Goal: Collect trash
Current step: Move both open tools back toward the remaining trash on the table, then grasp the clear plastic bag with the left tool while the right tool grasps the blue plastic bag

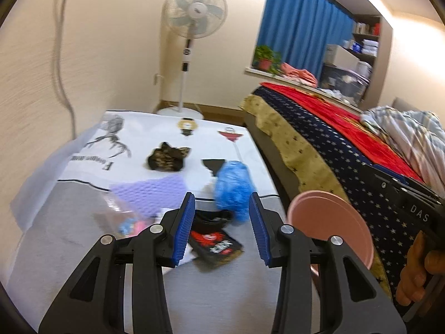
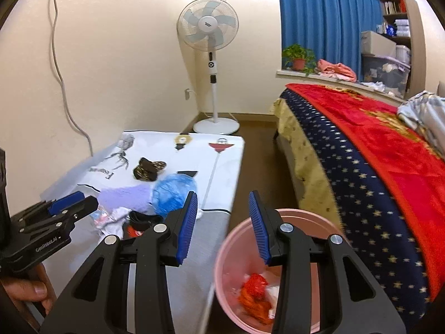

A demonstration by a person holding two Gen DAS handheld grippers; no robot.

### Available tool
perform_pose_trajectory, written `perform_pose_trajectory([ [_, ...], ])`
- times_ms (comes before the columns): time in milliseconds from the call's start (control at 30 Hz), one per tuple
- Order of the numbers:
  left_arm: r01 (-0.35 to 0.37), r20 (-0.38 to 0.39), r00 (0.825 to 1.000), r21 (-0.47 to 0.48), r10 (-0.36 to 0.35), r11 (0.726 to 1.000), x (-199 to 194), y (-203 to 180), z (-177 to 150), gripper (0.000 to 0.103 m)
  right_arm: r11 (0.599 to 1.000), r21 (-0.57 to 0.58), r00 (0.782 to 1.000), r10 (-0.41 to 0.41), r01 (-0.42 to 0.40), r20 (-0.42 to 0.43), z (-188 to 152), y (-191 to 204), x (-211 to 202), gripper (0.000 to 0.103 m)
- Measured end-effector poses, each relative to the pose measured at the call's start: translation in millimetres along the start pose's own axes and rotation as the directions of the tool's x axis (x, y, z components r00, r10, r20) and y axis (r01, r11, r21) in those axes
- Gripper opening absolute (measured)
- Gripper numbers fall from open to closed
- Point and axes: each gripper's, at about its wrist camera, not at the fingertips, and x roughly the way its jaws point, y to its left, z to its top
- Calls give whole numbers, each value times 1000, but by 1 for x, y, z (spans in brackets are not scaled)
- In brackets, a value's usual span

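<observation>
On the white printed table (image 1: 83,250) lie a crumpled blue plastic bag (image 1: 232,186), a black-and-red wrapper (image 1: 215,246), a dark crumpled piece (image 1: 167,157), a purple cloth (image 1: 150,192) and a clear bag (image 1: 125,220) holding small pink and blue bits. My left gripper (image 1: 221,197) hovers open over the wrapper and the blue bag's near edge, with nothing between its pads. My right gripper (image 2: 222,194) is open and empty above the pink bin (image 2: 230,250), which holds red and orange trash (image 2: 254,292). In the right wrist view the left gripper (image 2: 75,202) sits over the table's left side.
The bin stands on the floor between the table and a bed (image 2: 375,167) with a red and starred blue cover. A standing fan (image 2: 212,64) occupies the far corner. A cable (image 2: 59,64) hangs down the wall. A windowsill with a plant (image 2: 299,55) lies beyond.
</observation>
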Motion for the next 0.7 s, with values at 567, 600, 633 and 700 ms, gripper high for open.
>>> perform_pose_trajectory([
  [567, -201, 2, 979, -91, 202, 975, 20, 66, -6, 40, 995, 21, 992, 101, -99, -81, -7, 34, 89, 40],
  [600, -218, -7, 976, -107, 219, 970, 22, 72, -7, 40, 994, 22, 990, 108, -106, -92, -8, 35, 95, 40],
  [633, -229, -13, 973, -117, 229, 966, 24, 75, -8, 40, 993, 20, 988, 114, -113, -100, -9, 37, 100, 40],
  [700, -248, -36, 969, -142, 245, 958, 29, 85, -11, 41, 993, 18, 986, 120, -119, -117, -11, 40, 110, 47],
])
